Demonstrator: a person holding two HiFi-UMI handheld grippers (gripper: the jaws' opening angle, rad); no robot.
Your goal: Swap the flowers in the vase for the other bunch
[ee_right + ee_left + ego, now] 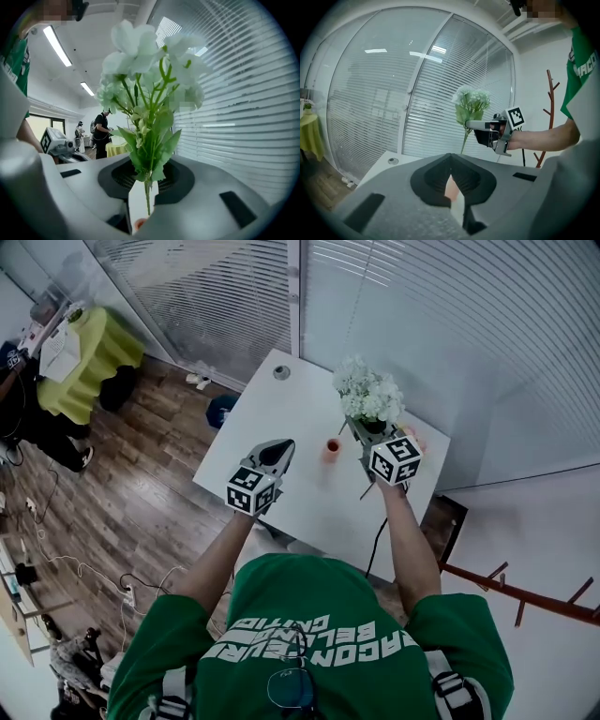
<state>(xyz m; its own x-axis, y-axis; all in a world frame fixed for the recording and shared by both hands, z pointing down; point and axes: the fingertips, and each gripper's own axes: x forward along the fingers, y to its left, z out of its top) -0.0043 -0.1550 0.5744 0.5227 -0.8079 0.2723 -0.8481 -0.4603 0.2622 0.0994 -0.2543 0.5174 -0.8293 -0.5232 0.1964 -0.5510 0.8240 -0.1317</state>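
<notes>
Green shirt (309,634) fills the bottom of the head view; ahead on the left, the left tongs (278,448) hover over the white surface (281,409), tips together on nothing; the small orange vase (332,448) stands between the two tongs, seemingly empty, with nothing steadying it; the right tongs (362,431) are nipped on the thin stems of the white flowers (368,395), which hang clear above the surface; a pink shape (415,439) beyond may be the other bunch, too hidden to say; so slight a pinch could let the top-heavy bunch swing or slip, and a trailing stem could tip the vase.
</notes>
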